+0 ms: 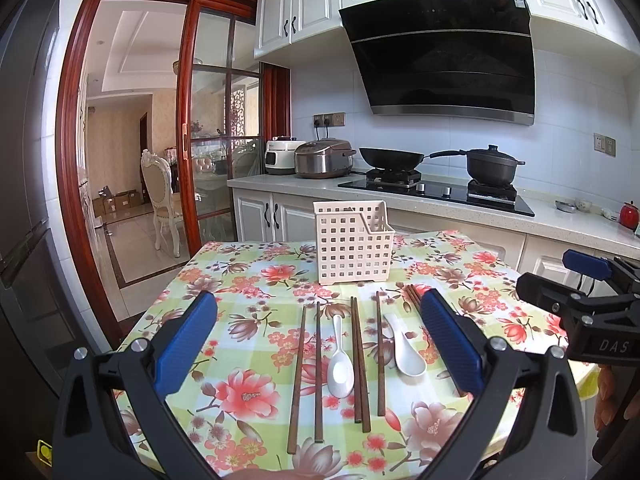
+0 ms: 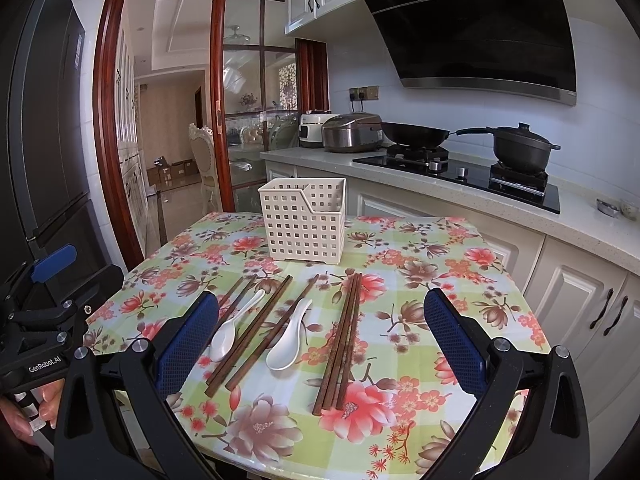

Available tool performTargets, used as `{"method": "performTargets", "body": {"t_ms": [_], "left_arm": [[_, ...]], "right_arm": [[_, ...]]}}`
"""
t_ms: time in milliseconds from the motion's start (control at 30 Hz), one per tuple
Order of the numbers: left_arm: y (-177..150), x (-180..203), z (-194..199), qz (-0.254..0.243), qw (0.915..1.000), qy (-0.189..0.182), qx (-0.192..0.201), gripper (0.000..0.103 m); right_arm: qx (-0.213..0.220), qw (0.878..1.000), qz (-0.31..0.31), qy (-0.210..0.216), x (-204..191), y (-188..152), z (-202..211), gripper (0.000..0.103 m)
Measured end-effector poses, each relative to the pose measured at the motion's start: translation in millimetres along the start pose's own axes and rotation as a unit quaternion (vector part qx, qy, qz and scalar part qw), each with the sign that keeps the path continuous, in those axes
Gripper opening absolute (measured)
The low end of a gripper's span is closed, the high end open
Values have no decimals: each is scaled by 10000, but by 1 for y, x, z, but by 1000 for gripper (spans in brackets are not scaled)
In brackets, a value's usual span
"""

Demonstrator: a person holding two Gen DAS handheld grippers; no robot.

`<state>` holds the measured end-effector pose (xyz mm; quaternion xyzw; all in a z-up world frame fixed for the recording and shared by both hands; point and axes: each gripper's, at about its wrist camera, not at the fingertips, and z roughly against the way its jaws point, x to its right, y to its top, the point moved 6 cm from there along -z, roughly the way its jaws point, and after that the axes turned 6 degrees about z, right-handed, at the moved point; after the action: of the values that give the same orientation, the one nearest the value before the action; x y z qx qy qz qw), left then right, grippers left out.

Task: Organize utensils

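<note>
Jaws on both my left gripper [image 1: 318, 340] and right gripper [image 2: 320, 338] gape empty above the floral-clothed surface [image 2: 420, 280], nothing sorted yet, so next I pinch a brown wooden chopstick [image 2: 340, 340] lying before the white perforated plastic caddy [image 2: 302, 220].

Bright daylight, sharp focus; strong fisheye bending and dark vignette at edges; glare on range hood [image 1: 440, 52]

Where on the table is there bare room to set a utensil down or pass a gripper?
Free: the cloth right of the chopstick bundle out to the table edge, the strip left of the white basket, and the near edge below the utensil tips. Crowded: the middle, where two spoons lie between chopsticks.
</note>
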<state>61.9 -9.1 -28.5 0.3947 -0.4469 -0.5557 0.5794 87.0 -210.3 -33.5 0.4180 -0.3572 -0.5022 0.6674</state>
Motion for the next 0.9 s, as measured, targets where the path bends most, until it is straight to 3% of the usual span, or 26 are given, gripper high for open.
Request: {"method": "performTargets", "body": {"t_ms": [500,733,900], "left_arm": [[-7,-8,-8,95,9997,-34,-222,99],[-26,-19,-33,236,9963,-72,-826,99],[-48,-35,-65,332,9892,135,-1421,98]], "right_arm": [[-162,9998,-114,-37,8,-7,-9,96],[-636,9975,-300,28,21,-26,-36,96],[-1011,9940,-398,139,20,-42,-66,96]]}}
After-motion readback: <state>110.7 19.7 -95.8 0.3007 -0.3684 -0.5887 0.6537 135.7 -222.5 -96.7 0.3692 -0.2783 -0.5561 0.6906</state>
